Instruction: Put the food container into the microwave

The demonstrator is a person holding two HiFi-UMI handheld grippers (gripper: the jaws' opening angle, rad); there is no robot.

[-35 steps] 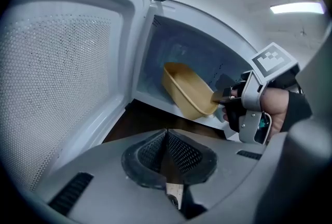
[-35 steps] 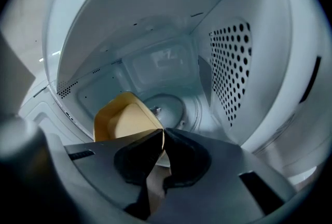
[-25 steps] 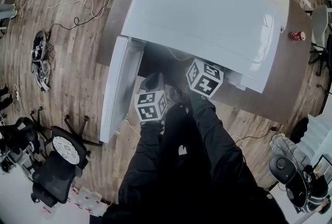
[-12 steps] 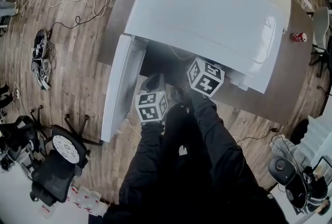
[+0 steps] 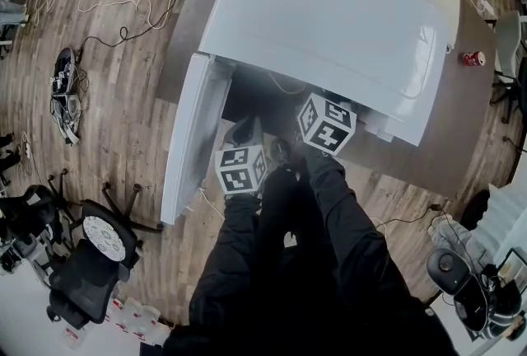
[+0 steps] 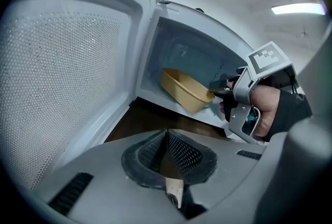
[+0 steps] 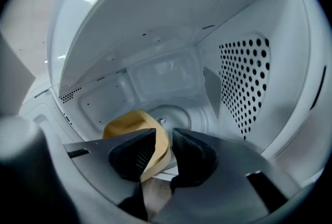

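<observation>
I have the right gripper (image 7: 161, 153) reaching into the open microwave (image 5: 329, 16). Its 2 fingers are nearly together, pinching the near edge of the yellow food container (image 6: 184, 91), so that thin wall is all that sits between them. The container is inside the cavity, tilted rather than flat. From the right gripper view it lies at 7 o'clock of the round hub in the floor, with the perforated side wall out at 3 o'clock. In the left gripper view the container is just past the front sill, and the right gripper holds its corner at the 3 o'clock end. A gloved hand (image 6: 272, 109) grips the handle behind it.

My left gripper (image 6: 167, 148) hangs outside the opening, its 2 fingers closed against each other with nothing between them. The open door (image 6: 67, 88) stands at 9 o'clock of it.

From the head view both grippers sit at the 6 o'clock side of the microwave, in front of the opening. The brown table (image 5: 461, 124) carries a red can (image 5: 472, 58) at 3 o'clock of the microwave, well apart from it.
</observation>
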